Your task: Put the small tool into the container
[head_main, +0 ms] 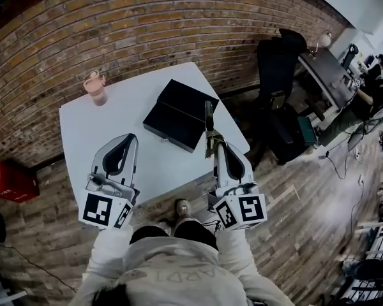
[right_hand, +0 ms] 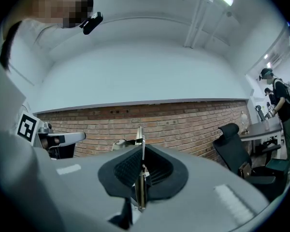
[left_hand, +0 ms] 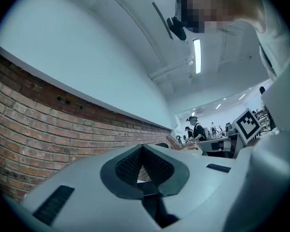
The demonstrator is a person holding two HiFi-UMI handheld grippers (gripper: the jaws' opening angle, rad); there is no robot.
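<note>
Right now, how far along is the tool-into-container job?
Done: the small tool is picked up, and the right gripper is shut on it.
In hand: the tool points up by the right corner of the black container, beside it and not inside.
Left: move it over the container, lower it and release.
The left gripper is shut and empty.

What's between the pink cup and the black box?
Nothing: the head view shows only bare white tabletop between the pink lidded cup and the open black box.
</note>
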